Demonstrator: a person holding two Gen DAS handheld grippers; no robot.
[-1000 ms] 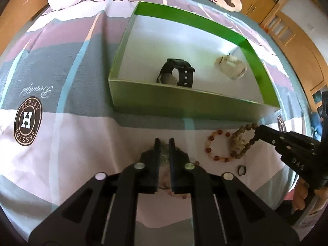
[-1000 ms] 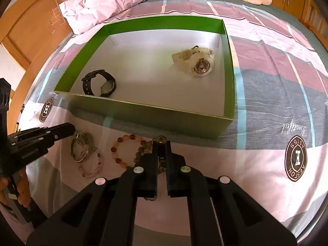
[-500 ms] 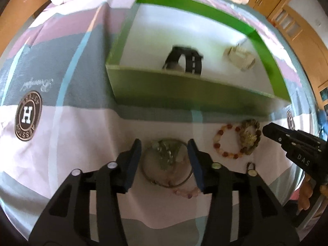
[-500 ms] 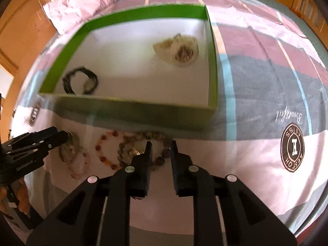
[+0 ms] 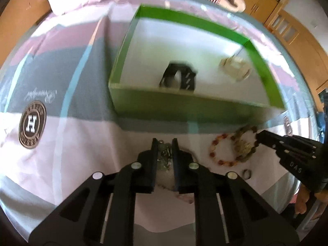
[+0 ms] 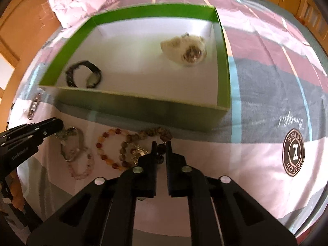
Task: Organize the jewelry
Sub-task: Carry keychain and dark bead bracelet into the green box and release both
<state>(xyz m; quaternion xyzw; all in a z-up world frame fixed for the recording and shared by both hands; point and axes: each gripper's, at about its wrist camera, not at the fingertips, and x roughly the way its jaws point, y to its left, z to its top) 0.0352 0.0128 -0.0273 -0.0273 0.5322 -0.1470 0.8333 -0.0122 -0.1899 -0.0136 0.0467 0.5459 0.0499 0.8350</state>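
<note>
Left gripper (image 5: 165,143): jaws are closing, only a narrow gap left; the charm end of the silver bangle (image 6: 70,145) is seen between the fingers. If the pads press it already cannot be told (blur).
Right gripper (image 6: 161,146): closed to a slit on a dark bead of the brown bead bracelet (image 6: 143,137), which is pinched at its right end.
Green box (image 6: 222,61): open, white inside, placed on the bedsheet beyond both grippers.
In box: black watch (image 6: 84,76) at left-front, cream watch (image 6: 185,48) at right-back; well apart from each other.
On sheet, in front of box: orange bead bracelet (image 6: 109,145) betw. the bangle and the brown beads, touching the brown beads; pink bead bracelet (image 6: 83,165) under/near the bangle; small ring (image 5: 246,173) nearer to the camera, seen in left view only.
Bedsheet (image 6: 266,82): stripes of pink, grey, white w. thin blue lines.
Writing: round brown badge (image 6: 293,152) w. large "H", ring text approx. "AESSTON" (not sure); script word "Beautiful" beside it, upside down.
Gripper marks: "DAS" is read on the right gripper in left view; label on the left gripper in right view is too blurred.
</note>
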